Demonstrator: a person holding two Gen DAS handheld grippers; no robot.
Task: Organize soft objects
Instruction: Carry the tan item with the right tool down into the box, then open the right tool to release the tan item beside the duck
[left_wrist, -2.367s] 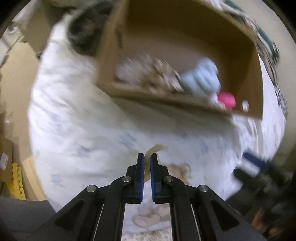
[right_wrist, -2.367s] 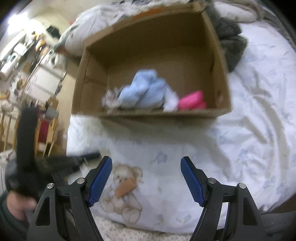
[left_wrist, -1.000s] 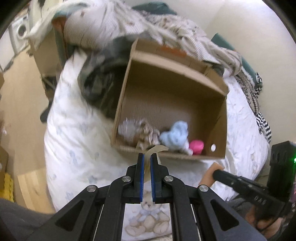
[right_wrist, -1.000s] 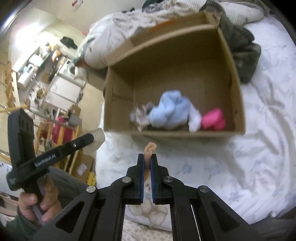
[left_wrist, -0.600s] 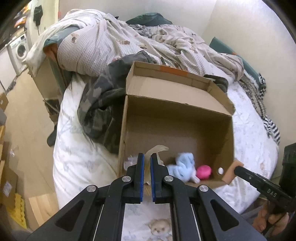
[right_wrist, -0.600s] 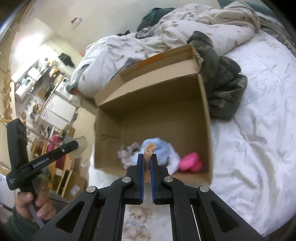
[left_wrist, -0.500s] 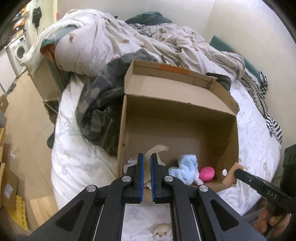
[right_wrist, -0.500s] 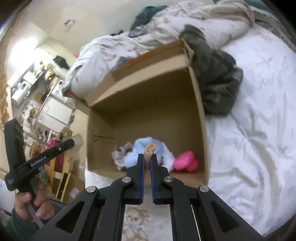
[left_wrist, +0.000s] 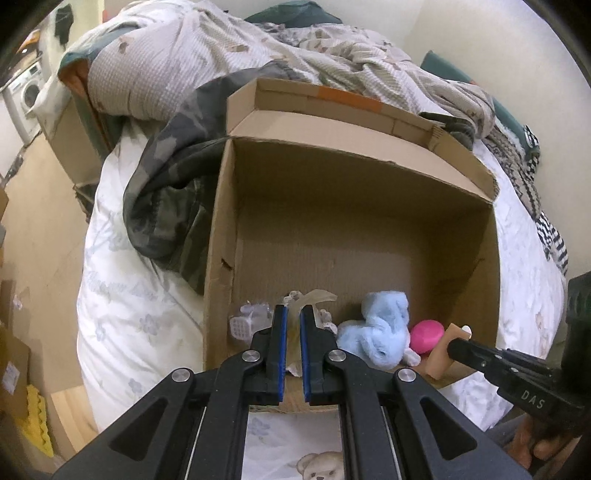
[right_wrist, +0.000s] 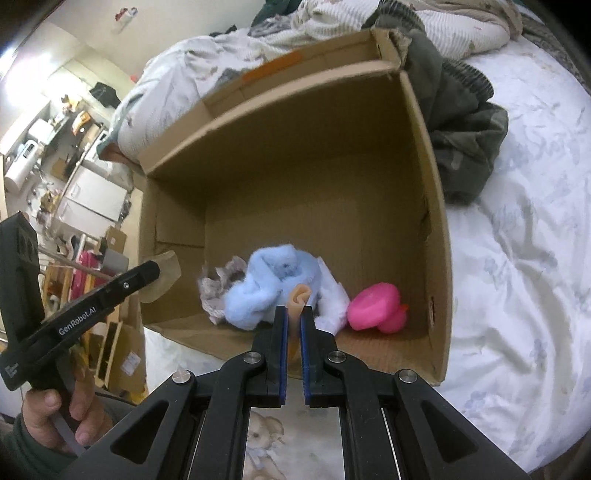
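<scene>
1. Left wrist view: your left gripper (left_wrist: 291, 323) is clamped on a pale beige scrap (left_wrist: 312, 297), hanging above the near-left corner of the cardboard box (left_wrist: 221, 229). The drop spot lies straight down and ahead.
2. Right wrist view: your right gripper (right_wrist: 291, 314) pinches a peach rolled piece (right_wrist: 299, 295), upright, over the near wall, beside the blue plush (right_wrist: 266, 284) and pink toy (right_wrist: 376, 306).

One cardboard box (right_wrist: 439, 229), one blue plush (right_wrist: 266, 288), one pink toy (right_wrist: 375, 306), two grippers.
</scene>
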